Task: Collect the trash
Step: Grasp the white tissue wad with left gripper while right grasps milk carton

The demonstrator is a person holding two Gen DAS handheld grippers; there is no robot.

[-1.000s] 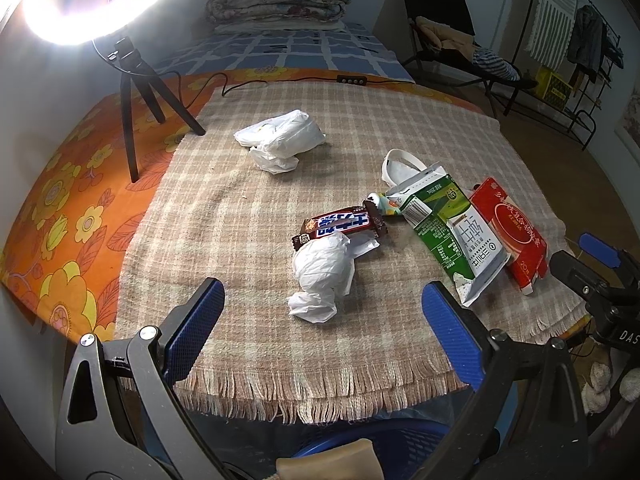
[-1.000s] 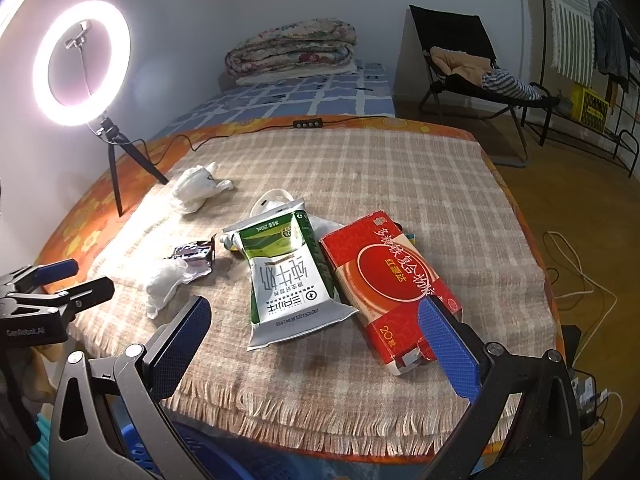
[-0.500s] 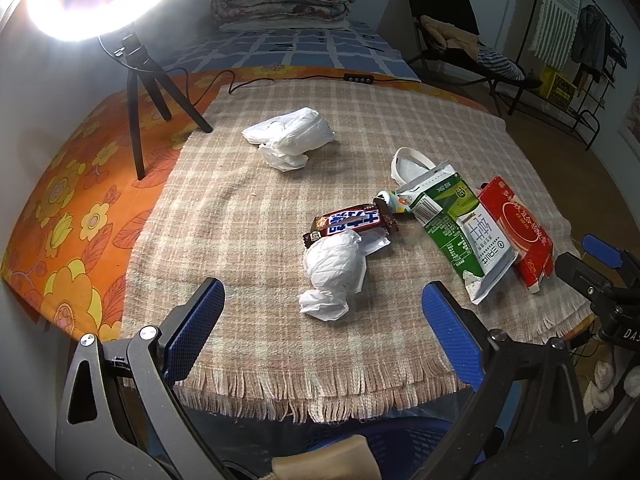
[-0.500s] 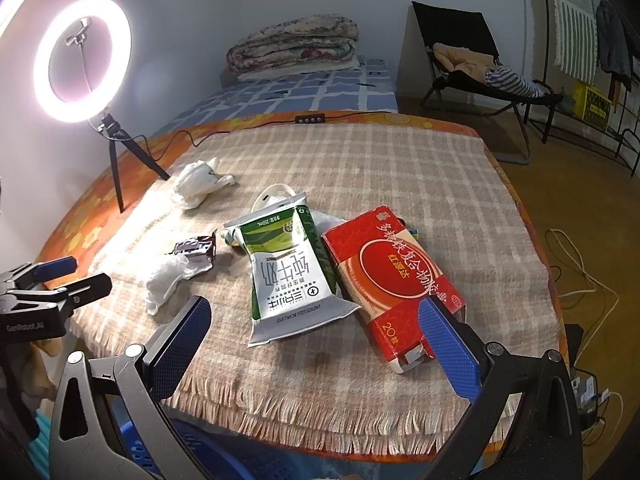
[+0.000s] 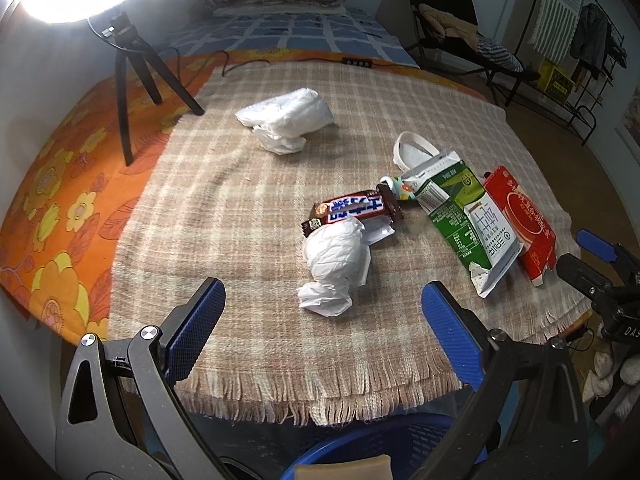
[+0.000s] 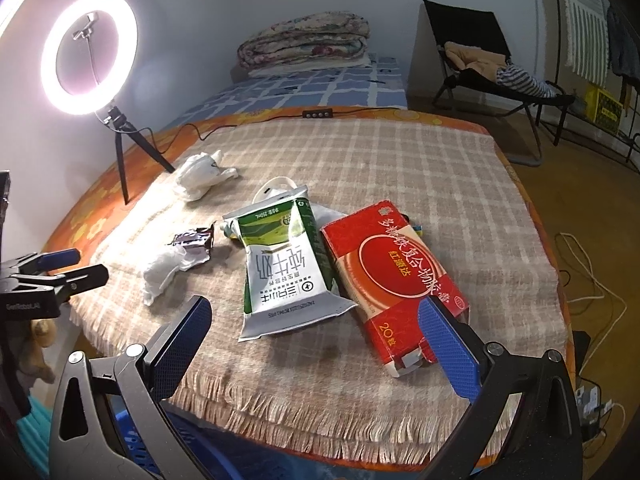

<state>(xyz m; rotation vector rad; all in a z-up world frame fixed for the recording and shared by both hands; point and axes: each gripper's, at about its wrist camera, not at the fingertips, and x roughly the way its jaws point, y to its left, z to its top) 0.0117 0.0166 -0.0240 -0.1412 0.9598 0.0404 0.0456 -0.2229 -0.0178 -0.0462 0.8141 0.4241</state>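
Plaid cloth (image 5: 240, 208), ring light (image 6: 89, 54) at rear, crumpled tissue (image 5: 336, 260) touching candy wrapper (image 5: 352, 209), both tools released: left tool (image 5: 320, 316), right tool (image 6: 316, 340).

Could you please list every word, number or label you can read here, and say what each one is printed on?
"纯牛奶": milk carton.
"20": end of the red box; its large characters are hard to read reliably.
"GetRobot.AI": left gripper body.
"DAS", cut off: right gripper body.
Candy bar wrapper lettering: too blurred.

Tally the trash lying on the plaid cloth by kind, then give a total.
Crumpled white tissues: 2
Candy bar wrapper: 1
Green milk carton: 1
Red box: 1
White mask: 1
Small colourful wrapper: 1
Total: 7
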